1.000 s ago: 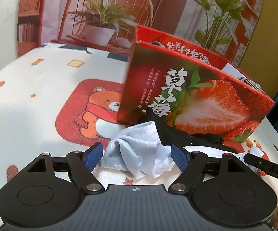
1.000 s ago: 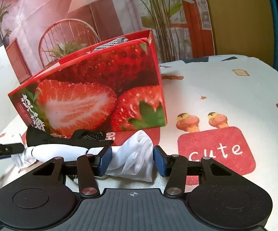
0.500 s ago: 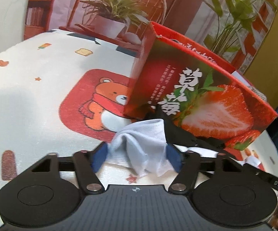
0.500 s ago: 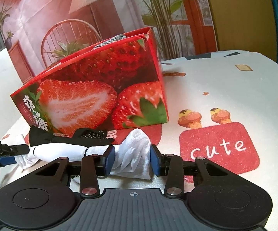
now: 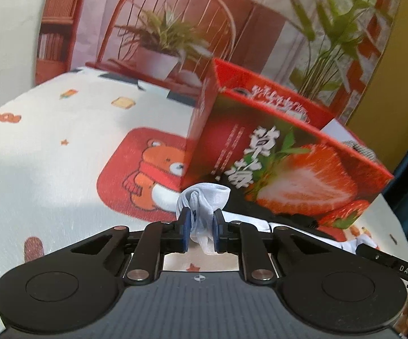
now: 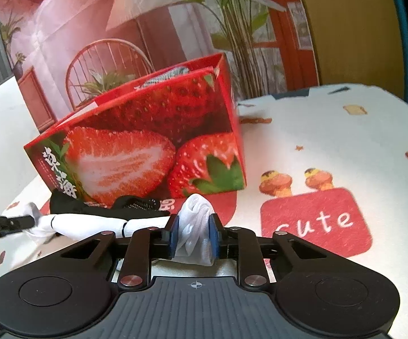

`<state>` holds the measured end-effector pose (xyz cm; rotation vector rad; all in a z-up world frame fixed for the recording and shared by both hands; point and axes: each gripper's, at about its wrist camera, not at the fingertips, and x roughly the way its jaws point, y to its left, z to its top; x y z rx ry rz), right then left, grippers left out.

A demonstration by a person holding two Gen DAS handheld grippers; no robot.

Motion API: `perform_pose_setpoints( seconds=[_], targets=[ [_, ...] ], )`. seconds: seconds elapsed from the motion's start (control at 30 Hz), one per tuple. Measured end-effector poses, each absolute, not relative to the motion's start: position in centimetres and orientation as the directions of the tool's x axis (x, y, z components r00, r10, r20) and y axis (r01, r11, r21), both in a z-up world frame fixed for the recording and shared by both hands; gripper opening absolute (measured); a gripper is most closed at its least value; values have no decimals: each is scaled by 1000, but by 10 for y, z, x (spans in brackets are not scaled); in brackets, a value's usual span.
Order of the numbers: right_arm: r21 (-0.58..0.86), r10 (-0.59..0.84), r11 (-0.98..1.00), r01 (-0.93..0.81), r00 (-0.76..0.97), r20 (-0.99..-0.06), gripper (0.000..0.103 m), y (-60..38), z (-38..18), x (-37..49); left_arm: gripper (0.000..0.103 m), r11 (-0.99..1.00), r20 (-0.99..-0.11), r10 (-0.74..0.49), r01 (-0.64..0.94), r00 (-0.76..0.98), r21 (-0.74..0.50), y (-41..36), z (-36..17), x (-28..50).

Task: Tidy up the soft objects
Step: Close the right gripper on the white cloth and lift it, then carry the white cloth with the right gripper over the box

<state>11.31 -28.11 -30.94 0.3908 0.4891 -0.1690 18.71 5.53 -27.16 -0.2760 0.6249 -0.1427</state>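
The white sock [image 6: 91, 223] lies stretched across the table [image 6: 345, 130] in front of the strawberry box [image 6: 153, 141], its long axis running side to side between the two hands, roughly parallel to the near face of the box. Each end is caught. The left gripper [image 5: 199, 231] has just been closing its jaws, and they now pinch the bunched cuff end of the sock, which puffs up above the blue pads [image 5: 185, 227]. The right gripper [image 6: 194, 237] has likewise just been closing, and its jaws now clamp the other bunched end, white folds squeezed between its pads [image 6: 174, 234]. In the right wrist view the sock's middle shows as a taut white roll leading off to the left, where the dark tip of the other tool meets it. So neither hand is nearer; each owns one end, and the sock's length spans the gap between them. A black piece of cloth [image 6: 102, 206] lies just behind the sock, against the foot of the box and touching or nearly touching the white roll. The box stands open at the top beyond both, with something grey and knitted [image 6: 172, 73] peeking over its rim. My reading is that the next move depends on that side-to-side span: the two ends must travel together, whether brought toward each other to fold or lifted as one over the box rim, without dragging the black cloth along.
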Motion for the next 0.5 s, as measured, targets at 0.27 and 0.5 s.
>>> perform_pose_setpoints(
  seconds=[0.27, 0.5],
  targets=[
    [351, -72, 907, 234, 905, -420, 13, -288, -288, 94, 15, 957, -487, -233, 108, 842, -270, 46, -252, 176],
    [335, -53, 925, 179, 934, -352, 13, -283, -263, 87, 15, 956, -407, -212, 103, 889, -274, 53, -226, 166]
  ],
)
